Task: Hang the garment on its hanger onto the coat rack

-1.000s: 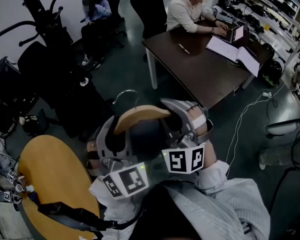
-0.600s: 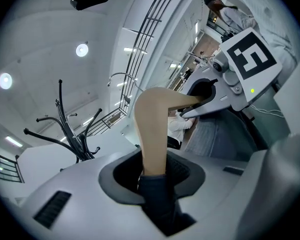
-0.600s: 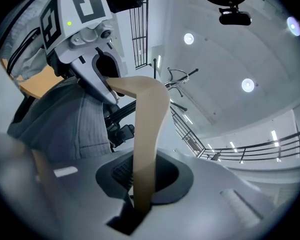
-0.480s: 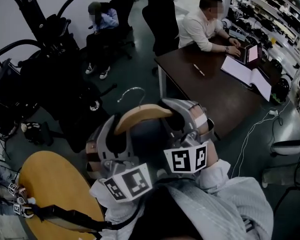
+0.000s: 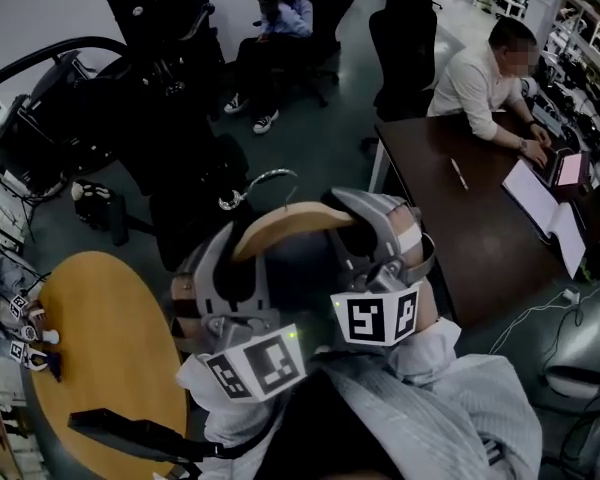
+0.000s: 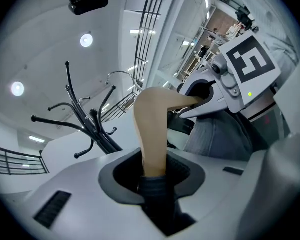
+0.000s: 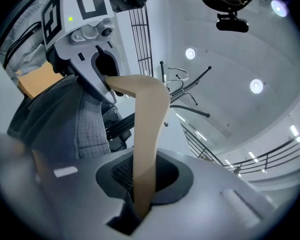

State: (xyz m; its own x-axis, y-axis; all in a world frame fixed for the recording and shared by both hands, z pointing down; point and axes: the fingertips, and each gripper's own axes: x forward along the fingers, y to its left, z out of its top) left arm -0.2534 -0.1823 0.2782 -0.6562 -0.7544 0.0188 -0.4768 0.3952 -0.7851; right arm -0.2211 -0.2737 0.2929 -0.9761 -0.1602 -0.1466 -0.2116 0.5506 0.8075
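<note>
A wooden hanger (image 5: 290,230) with a metal hook (image 5: 268,180) carries a dark garment (image 5: 285,273). I hold it level in front of me. My left gripper (image 5: 238,256) is shut on the hanger's left arm (image 6: 152,134), with garment cloth (image 6: 157,196) pinched below the wood. My right gripper (image 5: 348,226) is shut on the right arm (image 7: 147,134). The black coat rack (image 5: 128,8) stands ahead to the left. Its curved arms (image 6: 90,119) rise beyond the hanger in the left gripper view, and the rack (image 7: 184,95) shows in the right gripper view too.
A round wooden table (image 5: 100,338) lies low on my left. A dark desk (image 5: 470,218) with a seated person (image 5: 480,83) is on the right. Another person (image 5: 275,18) sits at the back among office chairs (image 5: 405,38). Black equipment (image 5: 40,138) crowds the rack's foot.
The whole scene has slid right in the head view: the desk moved toward the right edge and the rack's pole toward the middle. Both grippers keep the same hold on the hanger.
</note>
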